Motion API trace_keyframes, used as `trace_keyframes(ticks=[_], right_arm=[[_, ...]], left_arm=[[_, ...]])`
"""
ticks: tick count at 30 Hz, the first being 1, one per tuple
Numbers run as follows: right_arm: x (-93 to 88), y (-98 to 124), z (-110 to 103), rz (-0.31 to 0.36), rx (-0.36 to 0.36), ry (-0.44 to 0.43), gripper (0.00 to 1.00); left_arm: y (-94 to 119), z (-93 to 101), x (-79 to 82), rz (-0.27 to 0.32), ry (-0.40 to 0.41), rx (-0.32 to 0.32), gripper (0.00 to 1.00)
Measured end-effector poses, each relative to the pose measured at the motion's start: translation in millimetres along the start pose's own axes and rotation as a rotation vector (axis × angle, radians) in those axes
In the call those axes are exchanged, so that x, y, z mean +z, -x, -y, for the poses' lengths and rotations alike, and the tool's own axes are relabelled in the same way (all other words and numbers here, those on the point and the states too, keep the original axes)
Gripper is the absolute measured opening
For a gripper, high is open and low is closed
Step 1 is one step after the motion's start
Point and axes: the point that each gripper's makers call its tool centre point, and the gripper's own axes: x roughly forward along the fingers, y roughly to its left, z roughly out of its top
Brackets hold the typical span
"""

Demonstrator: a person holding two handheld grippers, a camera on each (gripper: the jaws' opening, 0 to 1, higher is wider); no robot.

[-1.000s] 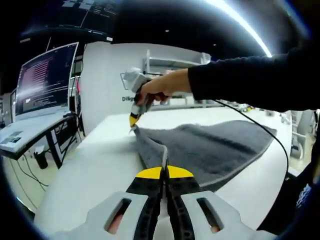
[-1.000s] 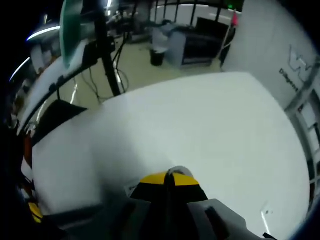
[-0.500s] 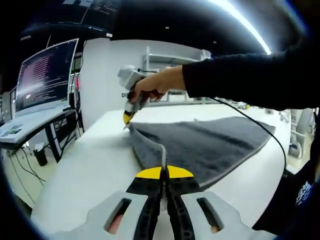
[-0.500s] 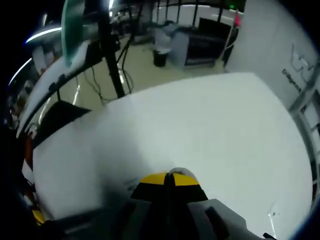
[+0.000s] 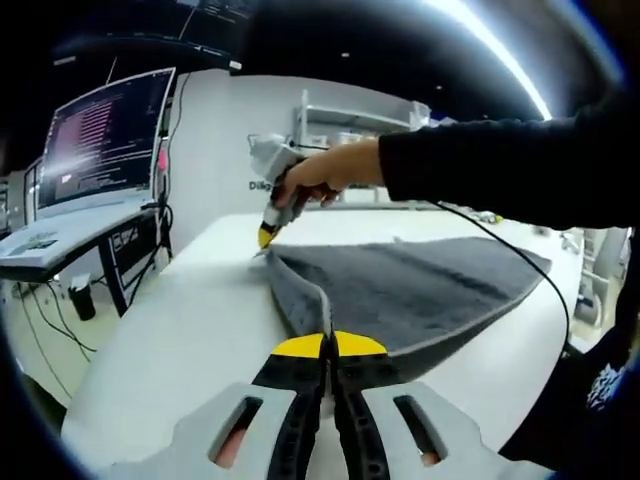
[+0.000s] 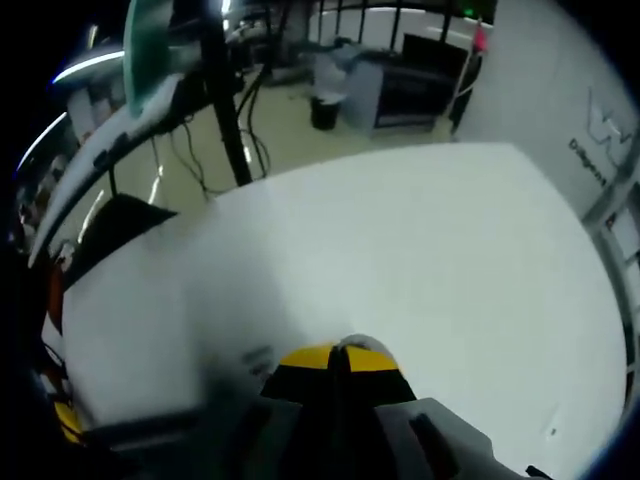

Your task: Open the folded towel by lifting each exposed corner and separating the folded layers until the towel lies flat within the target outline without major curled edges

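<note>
Left gripper view: the left gripper (image 5: 329, 346), its yellow-tipped jaws pressed together, grips the near edge of the grey towel (image 5: 420, 290), which runs up into the jaws as a raised ridge. Across the white counter (image 5: 180, 340), a person's hand (image 5: 325, 175) in a dark sleeve holds the right gripper (image 5: 266, 236) at the towel's far corner, its yellow tip down on the cloth; from this distance it appears clenched on that corner, though the bite itself is too small to confirm. The towel is spread broadly over the counter and lifted along the edge between the two grippers. A monitor (image 5: 100, 140) stands on a desk at the left.

Right gripper view: the right gripper's jaws are closed, with a pale sliver at the tips that is too blurred to identify as towel. Bare counter lies ahead, with floor and dark furniture beyond.

The unfolding looks well advanced: the cloth appears largely opened out, held at two points. Left, by this reading, is lowering the raised edge flat and smoothing it. No target outline can be made out, the towel's right end is cut off behind the sleeve, and whether folded layers remain underneath cannot be told.
</note>
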Motion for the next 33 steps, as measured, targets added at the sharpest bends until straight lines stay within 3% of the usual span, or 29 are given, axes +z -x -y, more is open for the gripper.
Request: trace_keyframes(ticks=[14, 16, 20, 24, 30, 31, 33], right_arm=[[-15.4, -10.1, -29.9, 0.000, 0.004, 0.021, 0.00], [-18.1, -11.7, -34.5, -0.007, 0.020, 0.032, 0.00], [-7.9, -9.4, -33.2, 0.022, 0.038, 0.055, 0.00], [-6.4, -7.2, -35.4, 0.032, 0.059, 0.052, 0.02], [1.1, -6.0, -40.4, 0.078, 0.110, 0.027, 0.18], [4.2, -6.0, -51.4, 0.105, 0.184, 0.000, 0.28], [-1.3, -4.3, -68.7, 0.086, 0.299, -0.046, 0.53]], left_arm=[[-0.9, 4.7, -19.2, -0.040, 0.015, -0.016, 0.01], [-2.4, 6.7, -26.1, -0.071, -0.006, -0.031, 0.01], [-3.6, -6.1, -24.6, -0.037, -0.097, 0.042, 0.02], [-5.7, -12.8, -31.3, -0.066, -0.151, 0.098, 0.06], [-3.3, -20.5, -27.0, -0.042, -0.168, 0.148, 0.18], [-2.8, -22.2, -26.6, -0.042, -0.178, 0.157, 0.21], [-2.8, -25.3, -28.7, -0.055, -0.195, 0.173, 0.30]])
